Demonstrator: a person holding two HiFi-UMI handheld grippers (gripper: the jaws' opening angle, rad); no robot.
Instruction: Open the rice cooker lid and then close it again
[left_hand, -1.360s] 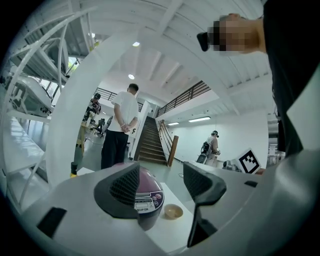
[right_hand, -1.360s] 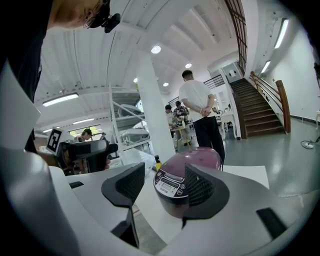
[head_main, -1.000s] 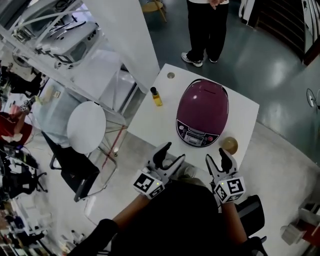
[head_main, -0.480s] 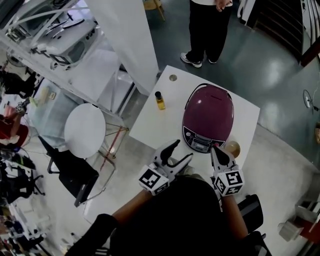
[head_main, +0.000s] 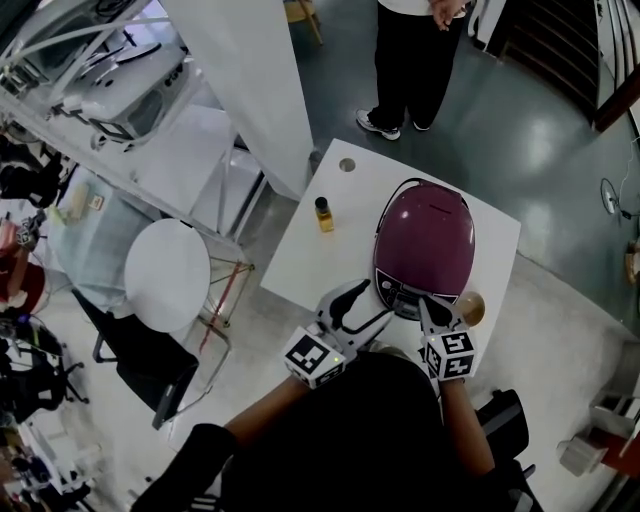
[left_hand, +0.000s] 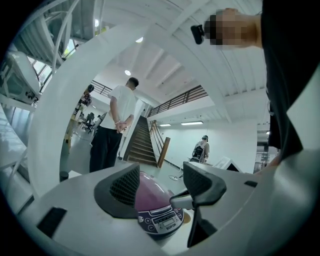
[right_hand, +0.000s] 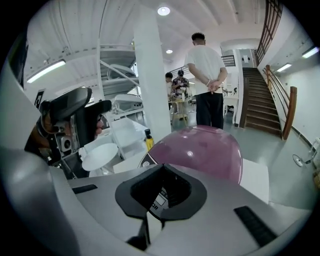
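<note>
The purple rice cooker (head_main: 425, 245) stands on the white table (head_main: 310, 255) with its lid down. My right gripper (head_main: 430, 304) is shut with nothing between its jaws. Its tips are at the control panel (head_main: 402, 297) on the cooker's front; whether they touch it I cannot tell. In the right gripper view the closed jaws (right_hand: 161, 192) cover the panel, with the purple lid (right_hand: 200, 150) behind. My left gripper (head_main: 368, 302) is open, just left of the panel and clear of it. In the left gripper view the cooker (left_hand: 156, 215) shows between the spread jaws (left_hand: 160, 187).
A small yellow bottle (head_main: 323, 214) stands on the table left of the cooker. A brownish round object (head_main: 468, 308) lies at its front right. A person (head_main: 410, 60) stands beyond the table's far edge. A white pillar (head_main: 250, 80) and a round white stool (head_main: 168, 275) are at left.
The right gripper's jaws have shut, and it has moved forward and down to the cooker's front panel. The left gripper has moved forward toward the cooker, still open.
</note>
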